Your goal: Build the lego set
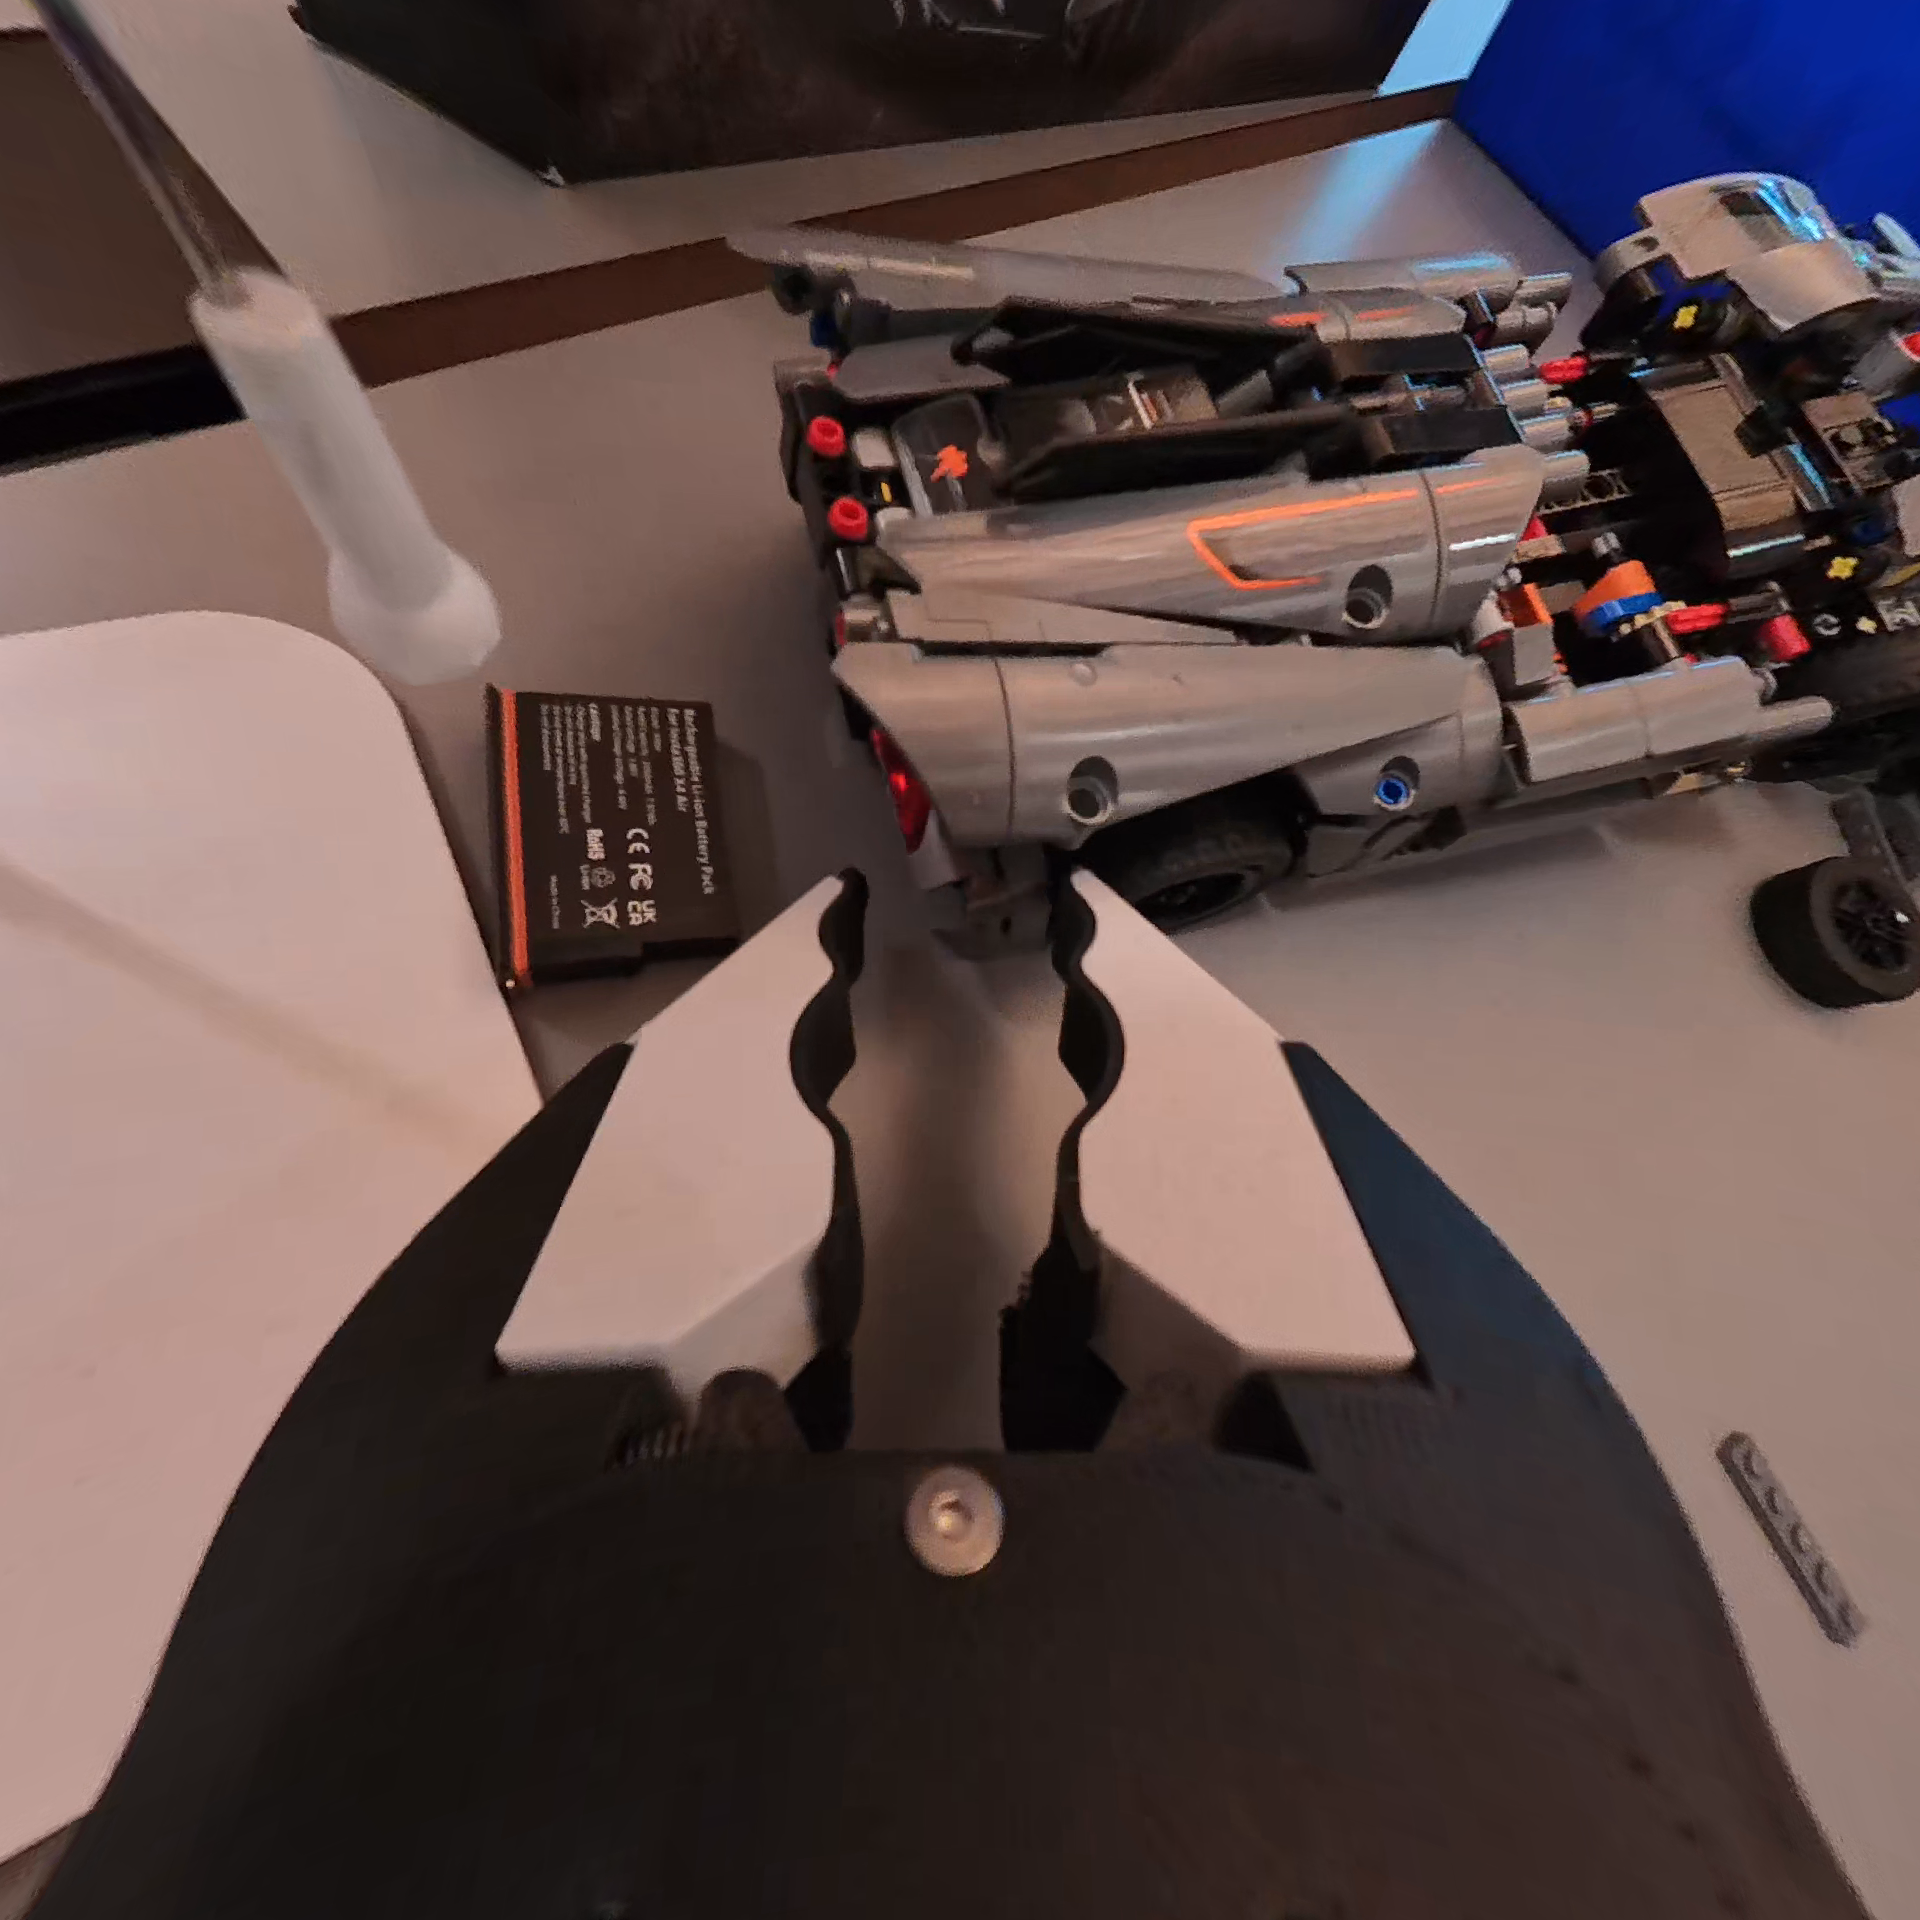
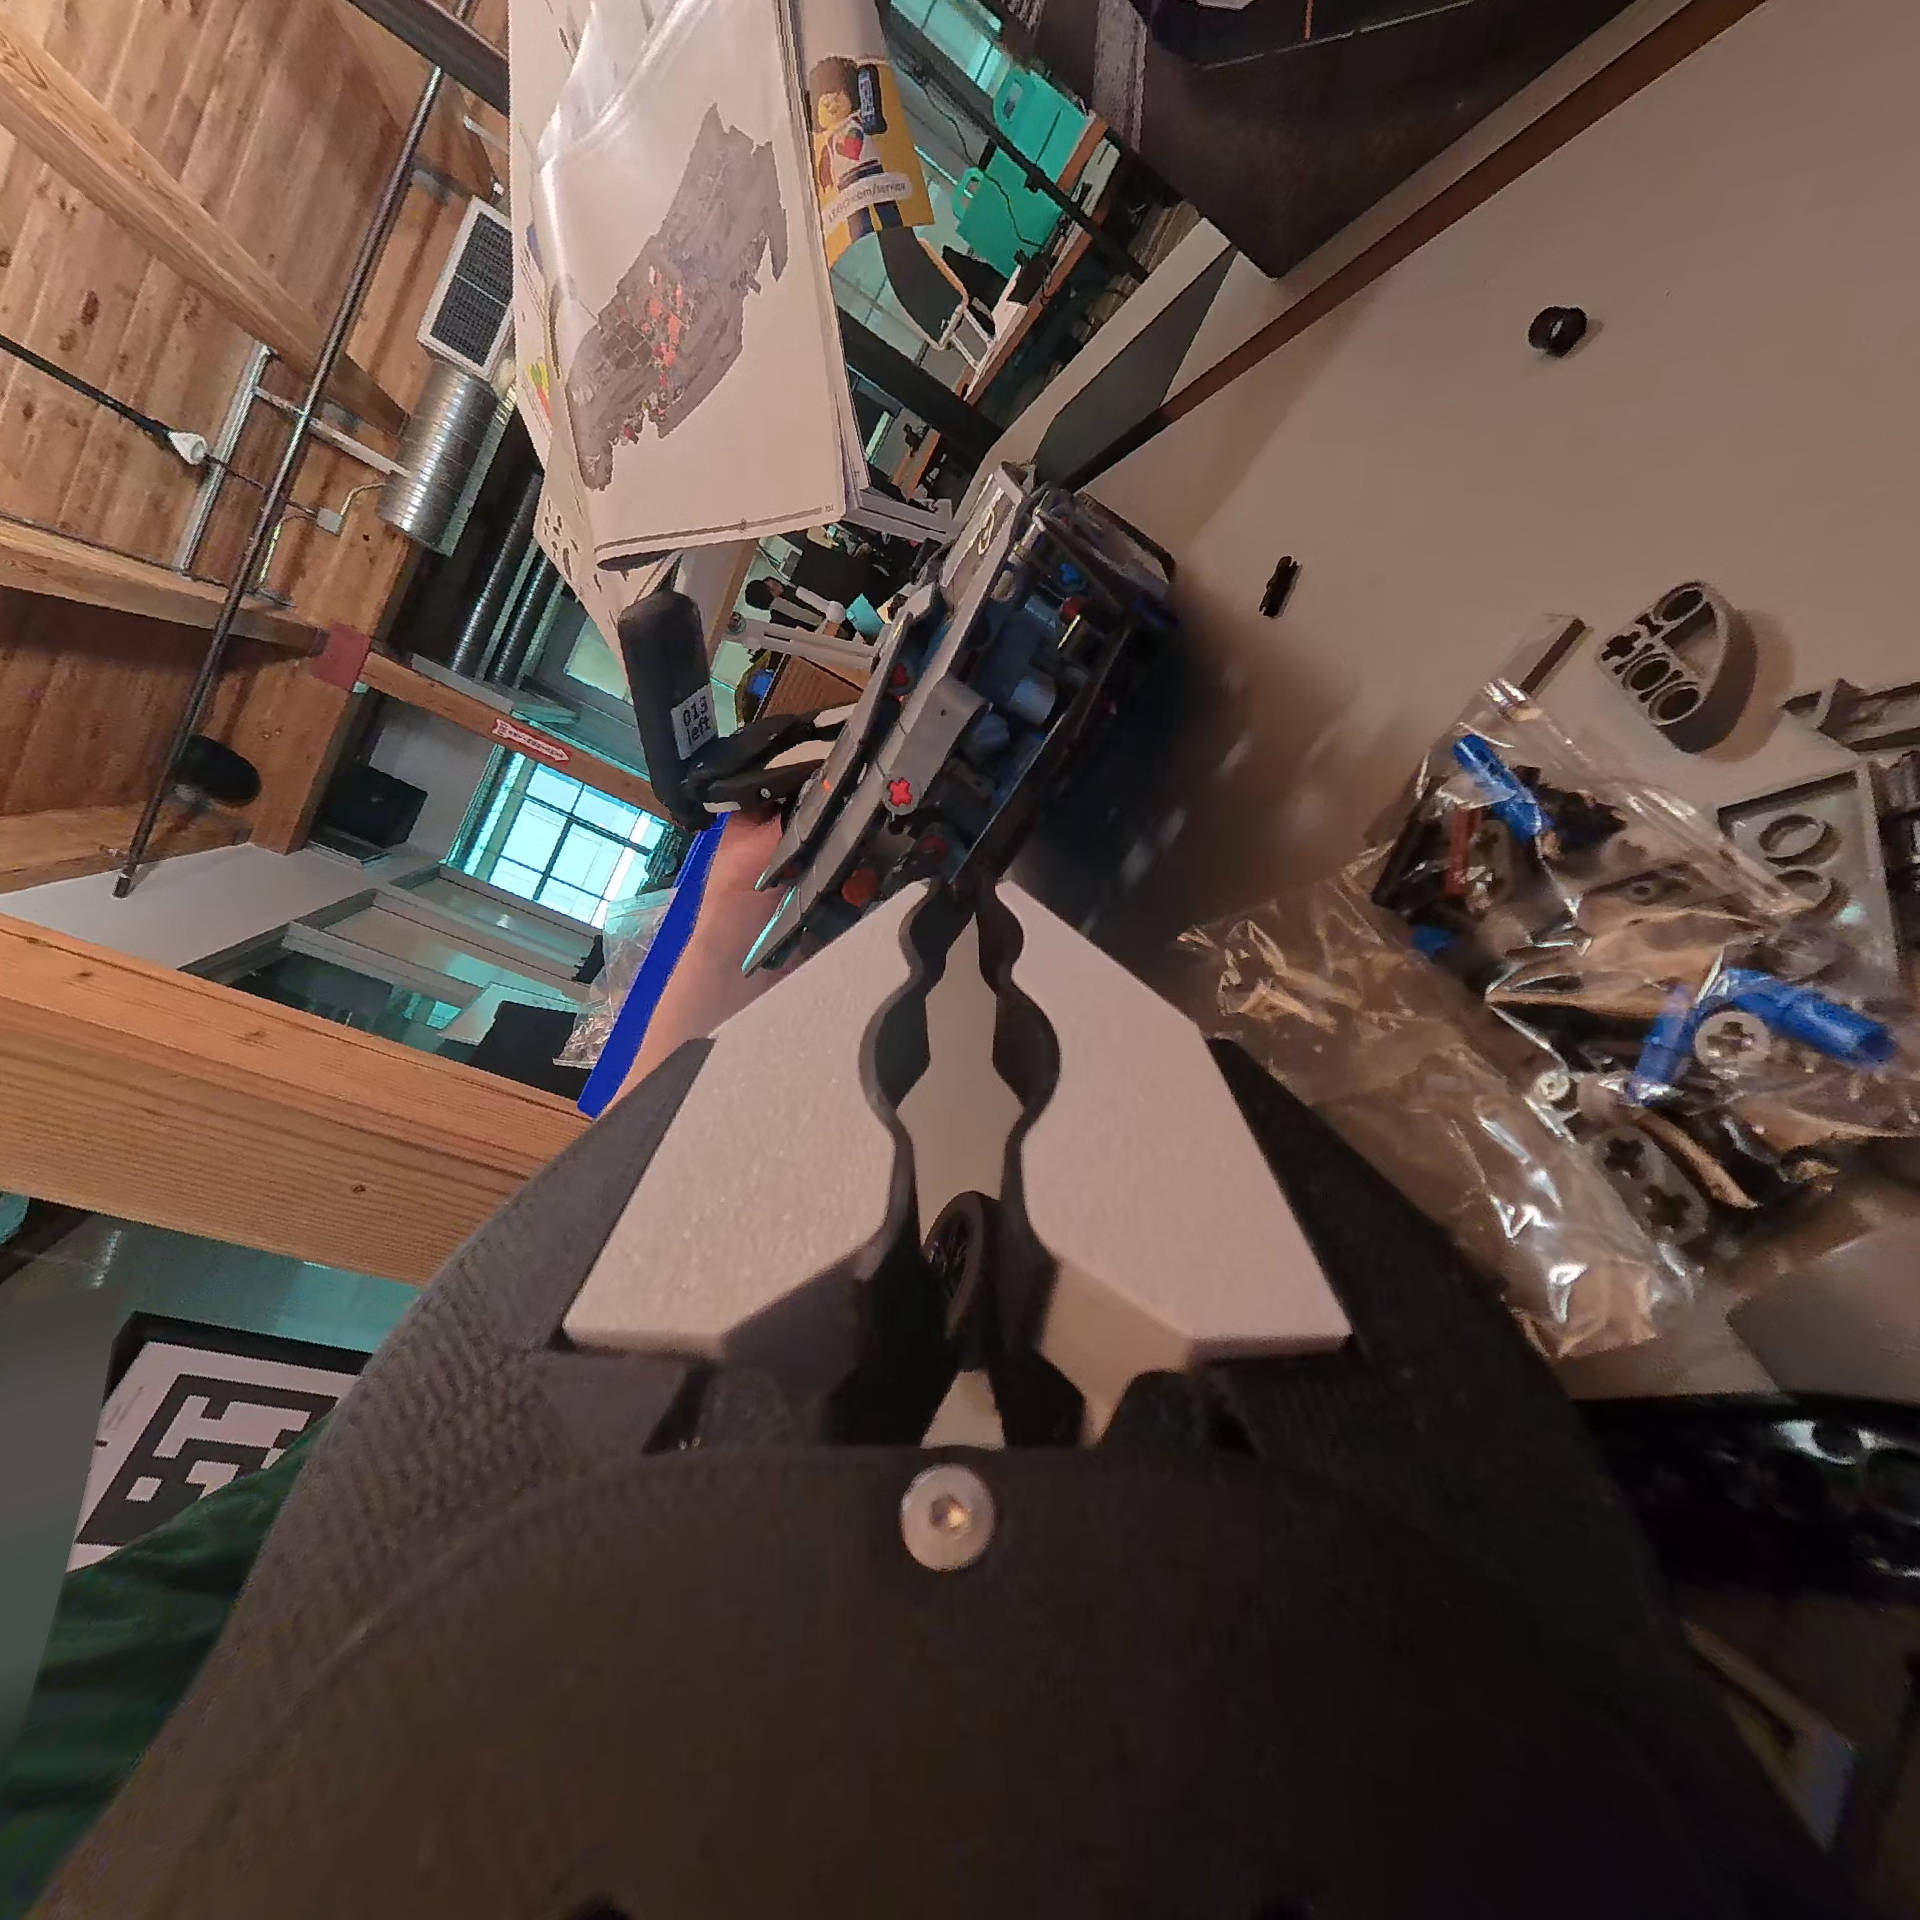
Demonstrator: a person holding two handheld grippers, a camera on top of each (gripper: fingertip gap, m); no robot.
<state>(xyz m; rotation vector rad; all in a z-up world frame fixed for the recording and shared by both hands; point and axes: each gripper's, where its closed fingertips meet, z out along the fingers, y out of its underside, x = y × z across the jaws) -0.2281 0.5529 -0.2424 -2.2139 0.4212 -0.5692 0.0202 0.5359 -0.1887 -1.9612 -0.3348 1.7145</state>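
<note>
Hovering empty and parted, left gripper (image 1: 956,894) just short of the grey Lego car (image 1: 1195,644) resting on the white table (image 1: 1351,1195), beside a black battery pack (image 1: 608,831). Right gripper (image 2: 961,904) nearly closed, tips near the car's end; whether pinching a piece, cannot tell. Loose wheel (image 1: 1844,925) and bag of parts (image 2: 1621,997) close by. Likely risks: pushing the unbraced car sideways, cracking panels loose, or snagging the bag.
</note>
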